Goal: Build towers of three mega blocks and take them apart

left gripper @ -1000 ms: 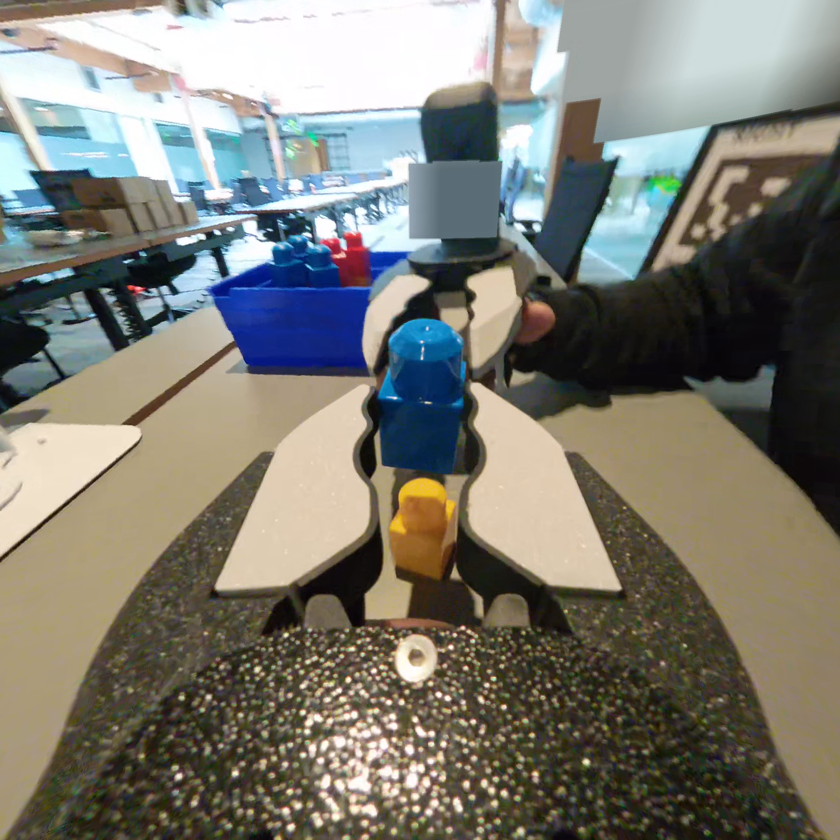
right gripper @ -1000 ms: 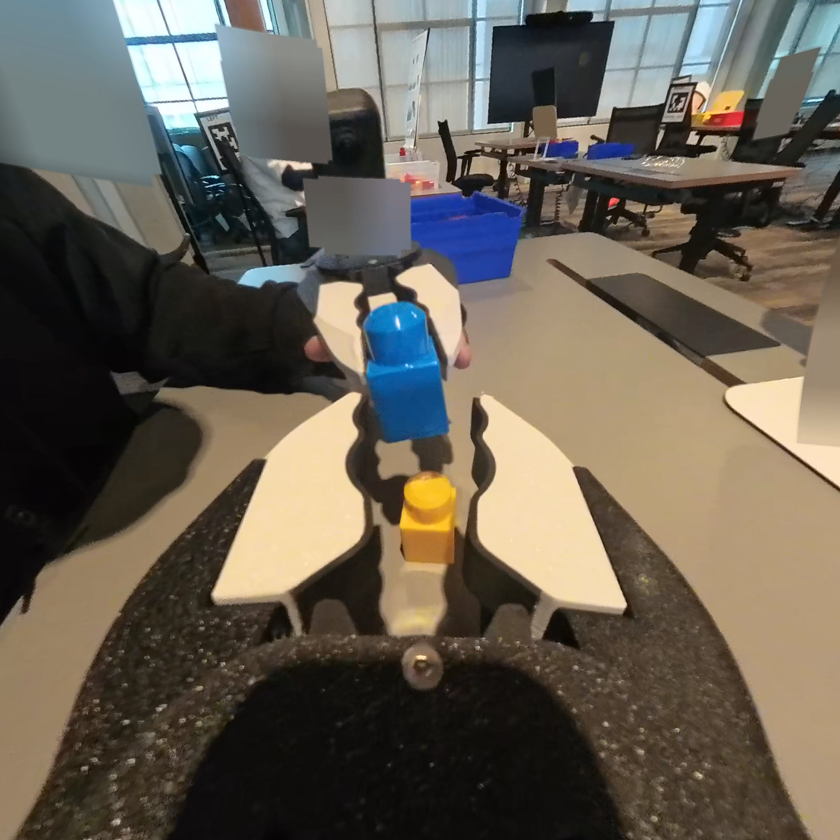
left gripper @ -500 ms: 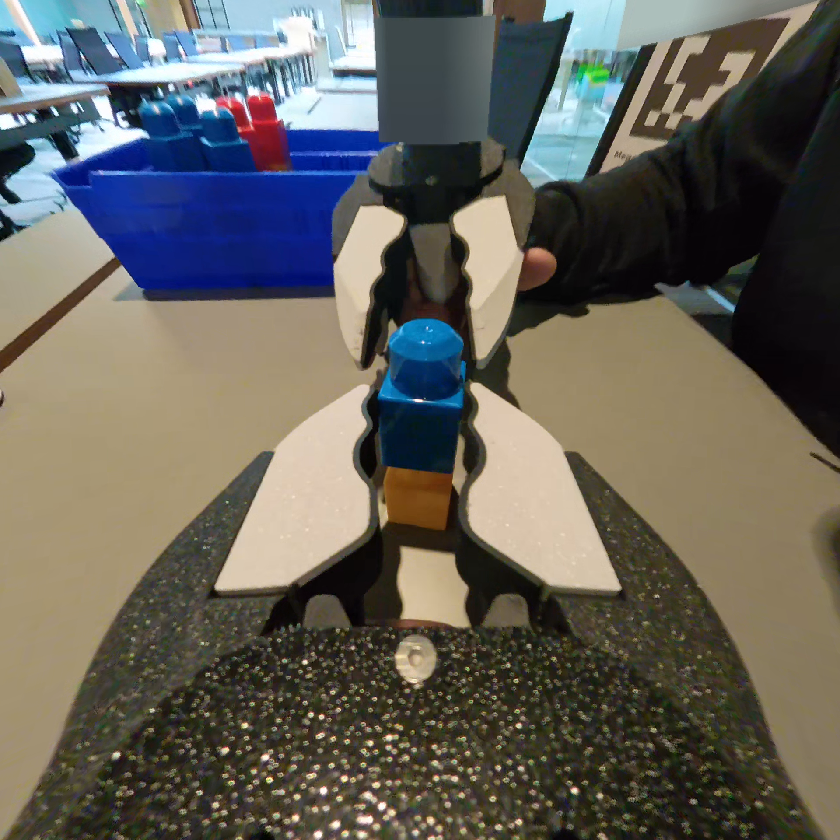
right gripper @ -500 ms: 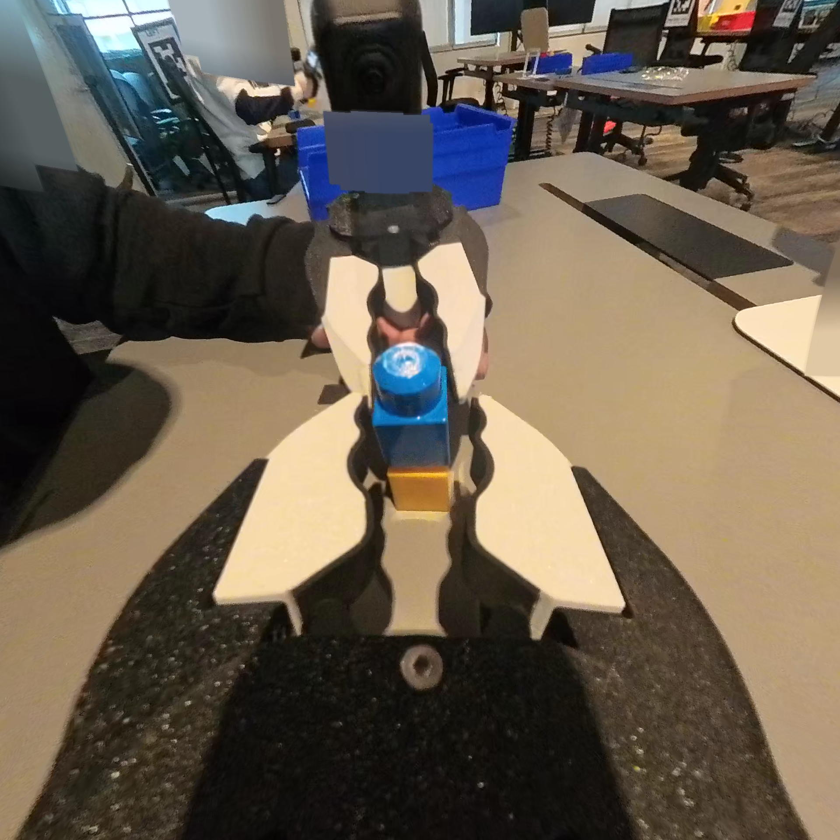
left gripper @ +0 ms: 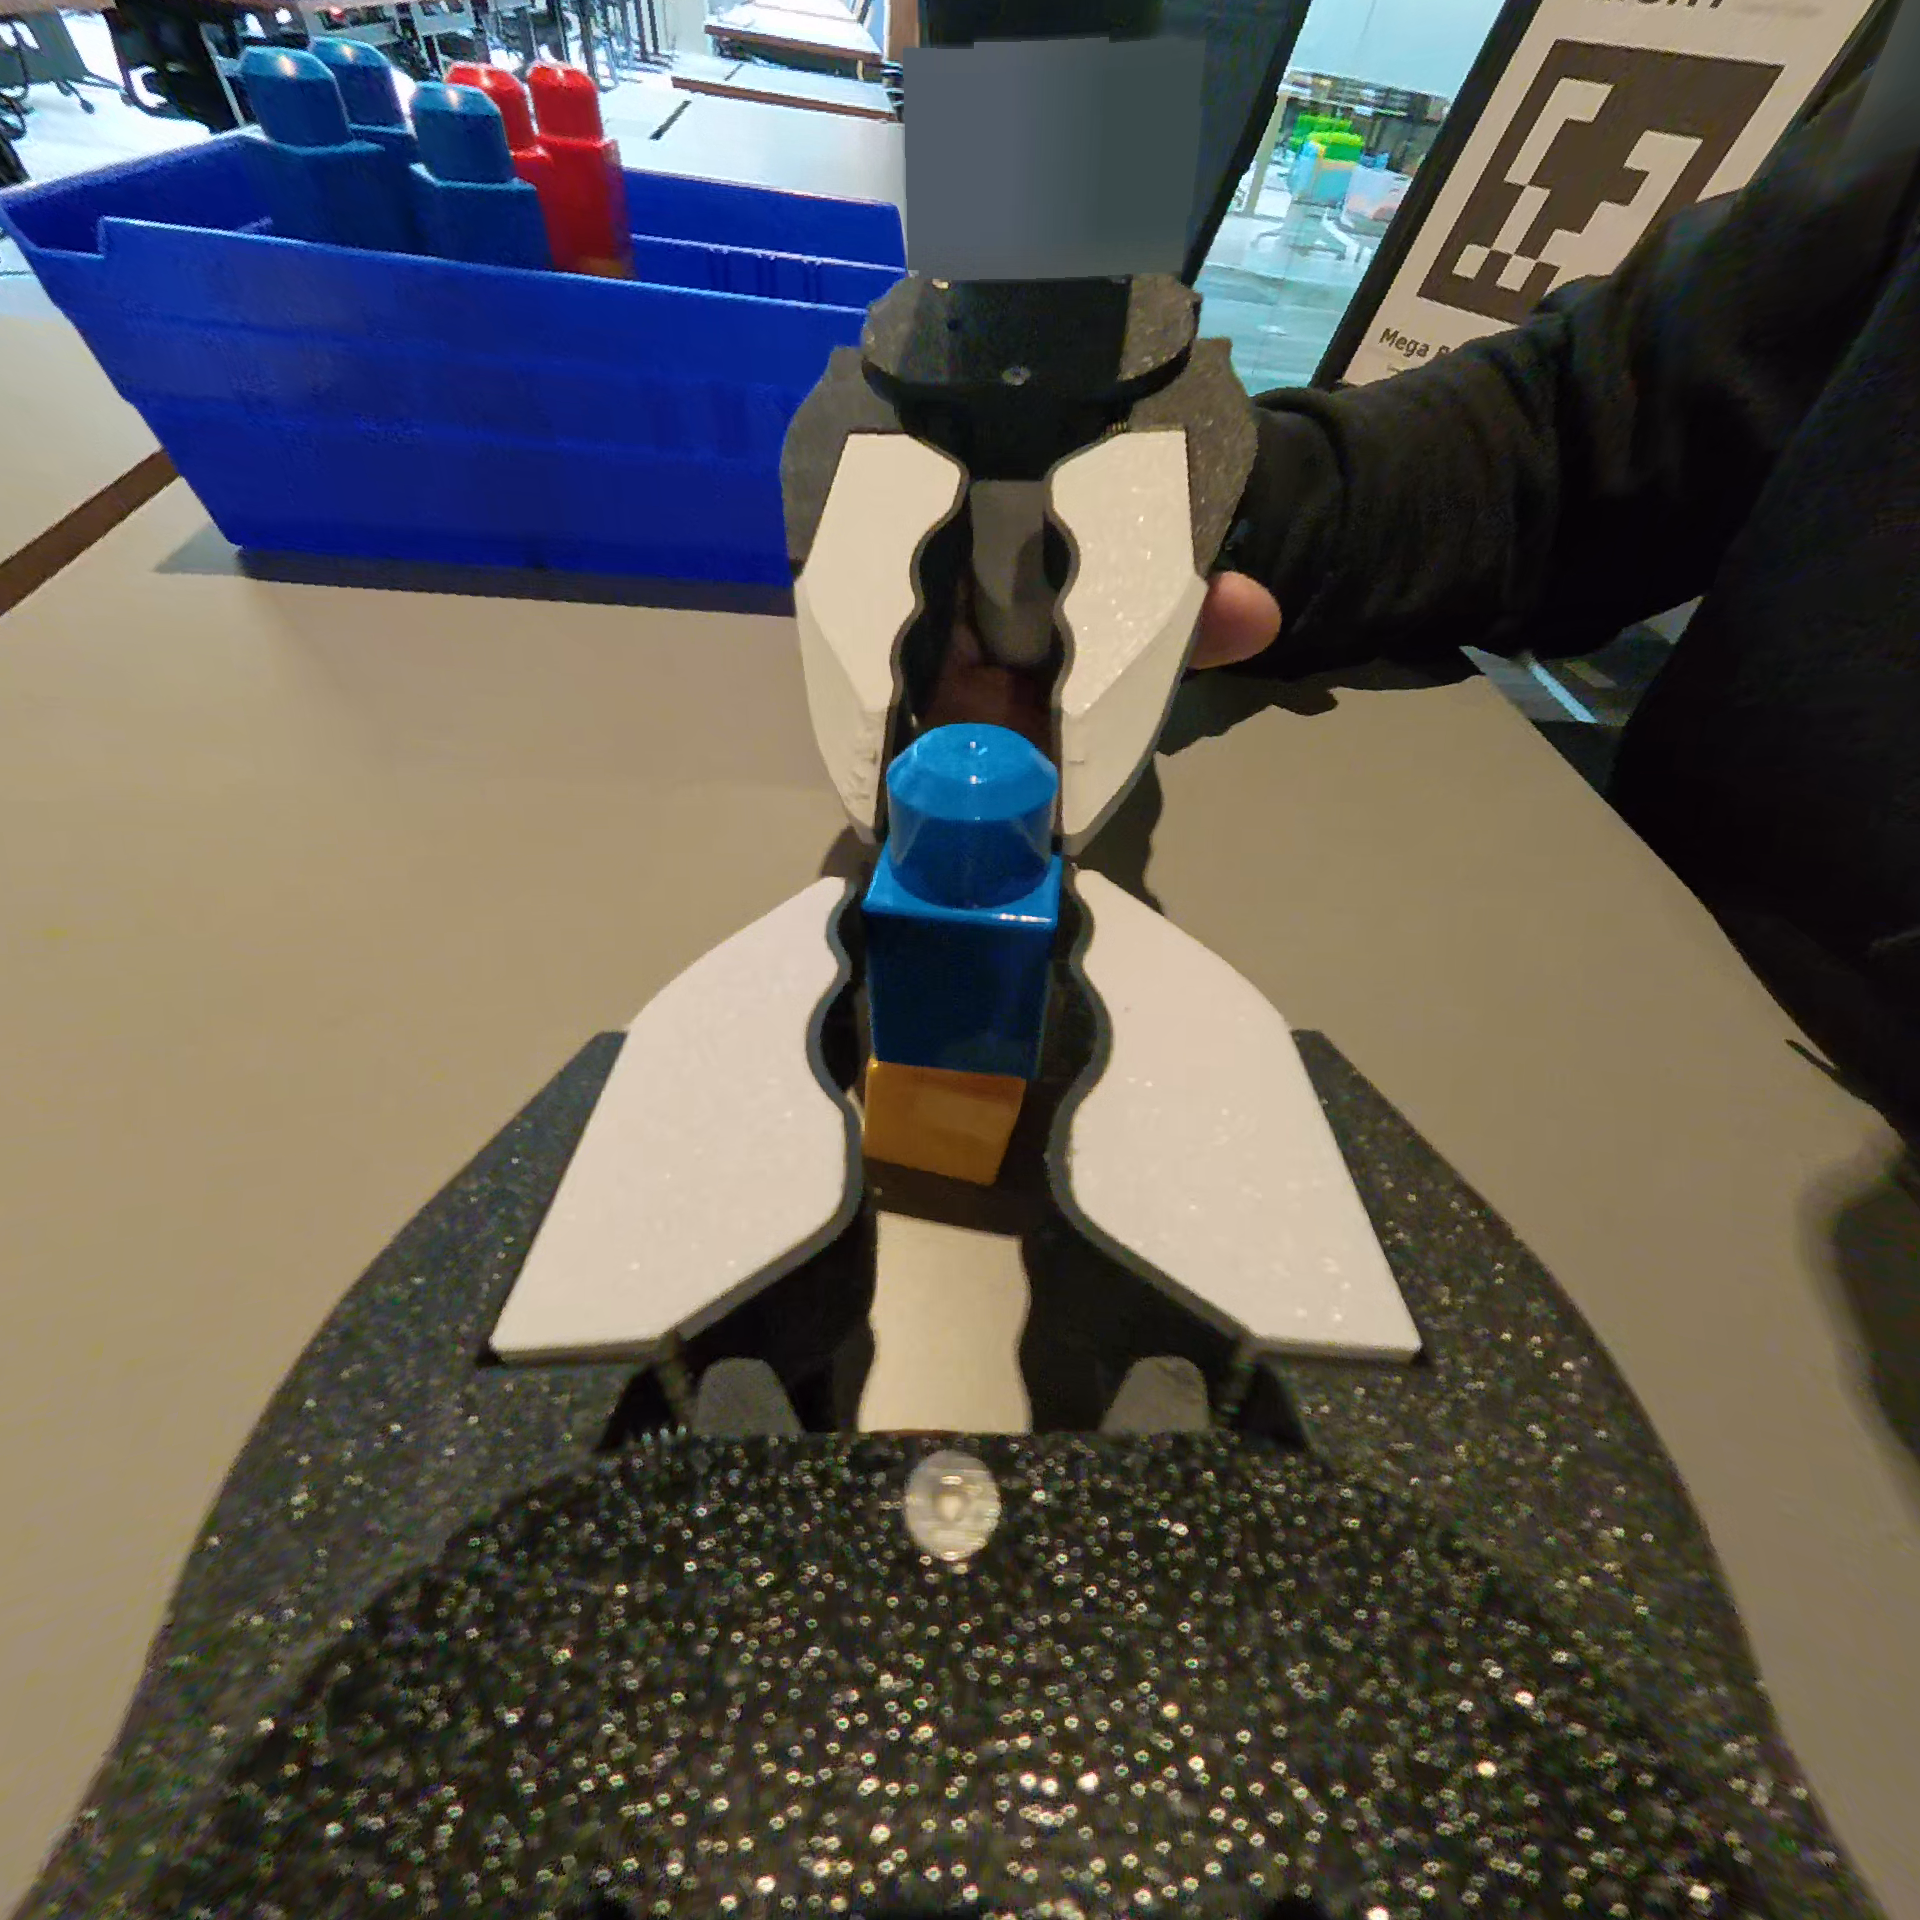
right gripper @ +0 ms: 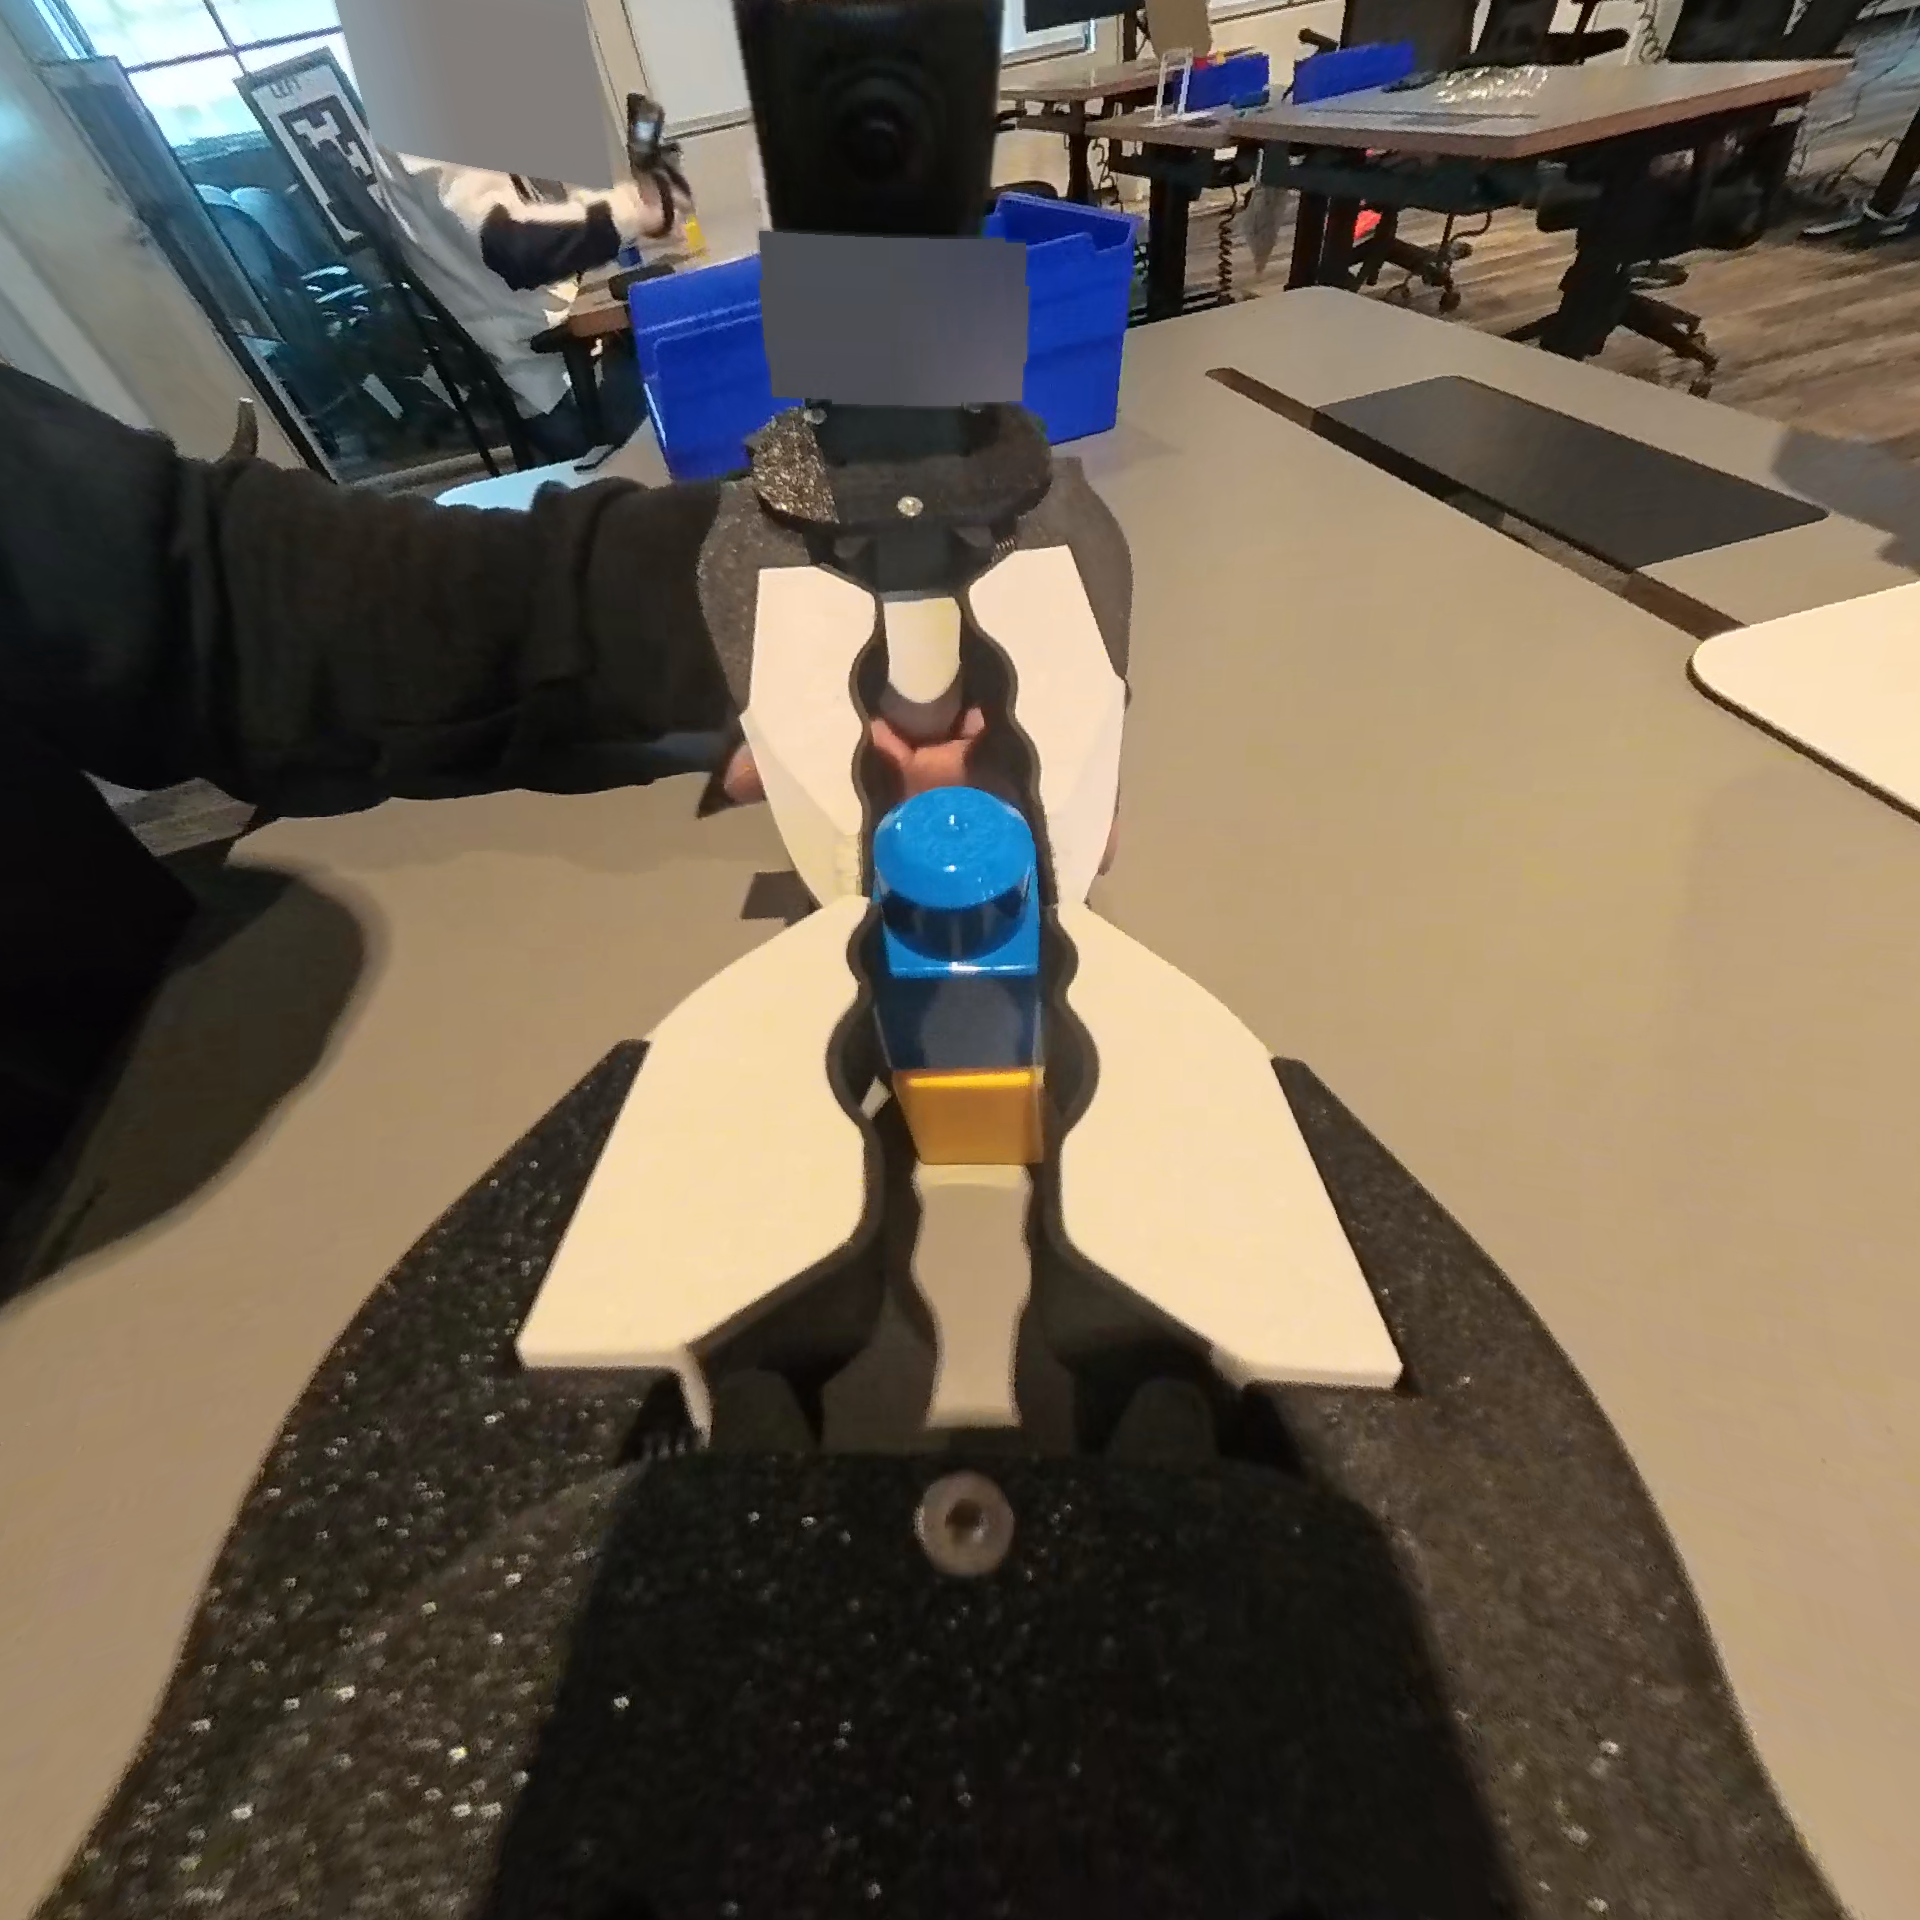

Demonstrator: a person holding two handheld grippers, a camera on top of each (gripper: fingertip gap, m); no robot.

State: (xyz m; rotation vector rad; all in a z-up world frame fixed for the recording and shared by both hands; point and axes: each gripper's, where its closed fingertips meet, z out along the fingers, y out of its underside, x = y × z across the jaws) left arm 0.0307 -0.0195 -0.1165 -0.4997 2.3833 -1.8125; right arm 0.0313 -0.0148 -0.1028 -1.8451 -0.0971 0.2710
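Over grey table (left gripper: pixel 416 831) | left gripper (left gripper: pixel 961 977) clamping blue block (left gripper: pixel 956 977), seated on yellow block (left gripper: pixel 940 1127) | right gripper (right gripper: pixel 961 1081) pinching yellow block | blue bin (left gripper: pixel 416 353) standing far left

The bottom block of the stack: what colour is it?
Yellow-orange bottom block, best seen in the right wrist view.

Blue bin (left gripper: pixel 447 416); perhaps a mat (right gripper: pixel 1558 473).

A grey table (left gripper: pixel 364 831) carried a blue bin (left gripper: pixel 447 416) holding blue and red blocks. The yellow block (right gripper: pixel 971 1117) of the small stack stood on it. A white mat (right gripper: pixel 1829 696) and a black mat (right gripper: pixel 1558 468) lay farther along.
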